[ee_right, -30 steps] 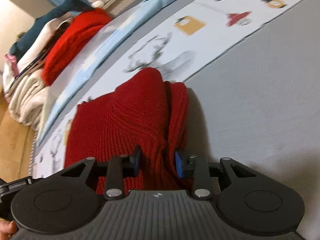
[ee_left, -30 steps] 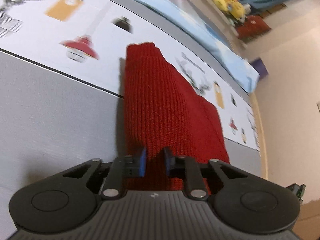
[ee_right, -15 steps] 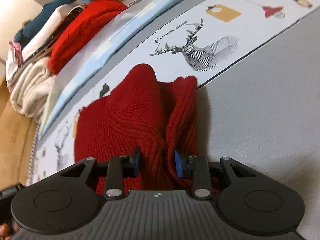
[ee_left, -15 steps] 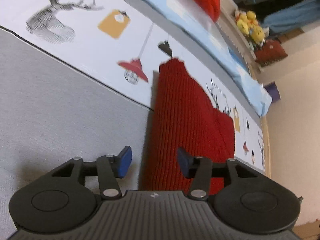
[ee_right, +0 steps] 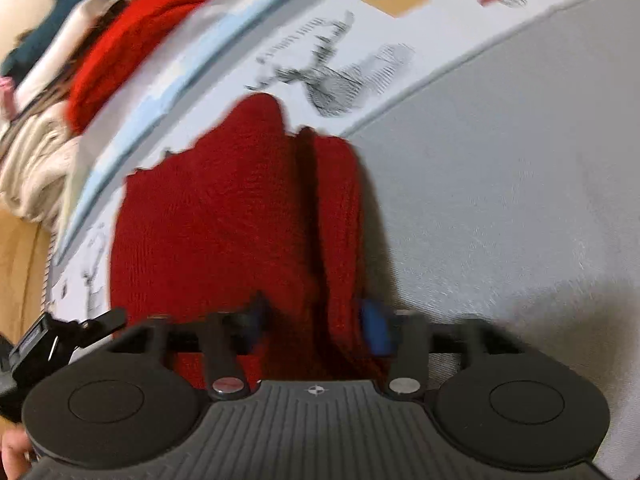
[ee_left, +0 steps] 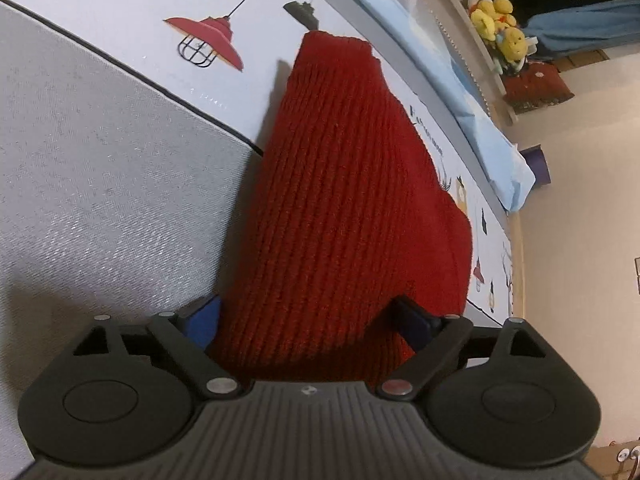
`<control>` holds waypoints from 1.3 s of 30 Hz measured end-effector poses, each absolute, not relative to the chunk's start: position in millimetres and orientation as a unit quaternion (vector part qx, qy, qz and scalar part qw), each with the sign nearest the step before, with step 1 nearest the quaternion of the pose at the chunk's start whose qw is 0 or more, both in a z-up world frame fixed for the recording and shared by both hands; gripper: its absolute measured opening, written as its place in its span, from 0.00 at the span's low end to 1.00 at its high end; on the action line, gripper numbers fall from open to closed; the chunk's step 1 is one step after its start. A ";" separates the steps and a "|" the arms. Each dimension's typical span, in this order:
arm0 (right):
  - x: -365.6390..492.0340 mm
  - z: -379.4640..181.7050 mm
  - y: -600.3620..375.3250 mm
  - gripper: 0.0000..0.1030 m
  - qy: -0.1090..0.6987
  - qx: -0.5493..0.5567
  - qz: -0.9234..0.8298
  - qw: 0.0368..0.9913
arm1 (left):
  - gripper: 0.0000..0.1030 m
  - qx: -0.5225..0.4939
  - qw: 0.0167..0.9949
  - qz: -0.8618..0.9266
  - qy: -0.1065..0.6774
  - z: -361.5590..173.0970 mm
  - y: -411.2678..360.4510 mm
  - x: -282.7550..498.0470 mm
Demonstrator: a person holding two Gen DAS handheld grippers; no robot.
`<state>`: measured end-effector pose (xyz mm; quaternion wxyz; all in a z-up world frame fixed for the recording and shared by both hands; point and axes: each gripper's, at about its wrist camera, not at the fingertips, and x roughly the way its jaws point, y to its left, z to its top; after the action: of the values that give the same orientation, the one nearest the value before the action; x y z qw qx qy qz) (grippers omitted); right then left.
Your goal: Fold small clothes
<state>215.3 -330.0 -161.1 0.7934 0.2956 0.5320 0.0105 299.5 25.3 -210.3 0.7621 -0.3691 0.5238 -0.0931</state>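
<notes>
Red knit garment (ee_left: 344, 208) lay folded on the grey bedcover (ee_left: 100, 184), its far end over the printed white strip. Your left gripper (ee_left: 316, 320) and right gripper (ee_right: 316, 324) were both opening, pads clear, cloth between their jaws.

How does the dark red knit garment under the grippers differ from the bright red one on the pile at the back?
The dark red ribbed-knit garment lies folded on the grey and printed bed cover; the bright red knit garment is stacked on the clothes pile behind it. The dark one sits between the opening jaws of the right hand-held gripper; the bright one lies beyond its reach. The dark one is deeper in colour. Both are red knitwear.
</notes>
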 end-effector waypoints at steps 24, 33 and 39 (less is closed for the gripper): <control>234.4 -155.0 -219.1 0.42 0.526 0.244 0.115 0.806 | 0.59 -0.237 0.859 -0.052 0.450 -122.5 129.0 258.3; 228.3 -144.5 -224.6 0.46 0.520 0.238 0.115 0.812 | 0.58 -0.086 0.851 -0.067 0.514 -143.5 93.6 247.1; 218.8 -133.7 -214.6 0.53 0.539 0.171 0.165 0.808 | 0.59 -0.046 0.848 -0.078 0.523 -142.3 87.2 235.4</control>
<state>218.8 -214.6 -133.7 0.8084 0.1715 0.5386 0.1646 235.4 87.2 -142.3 0.8475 -0.0464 0.5230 -0.0778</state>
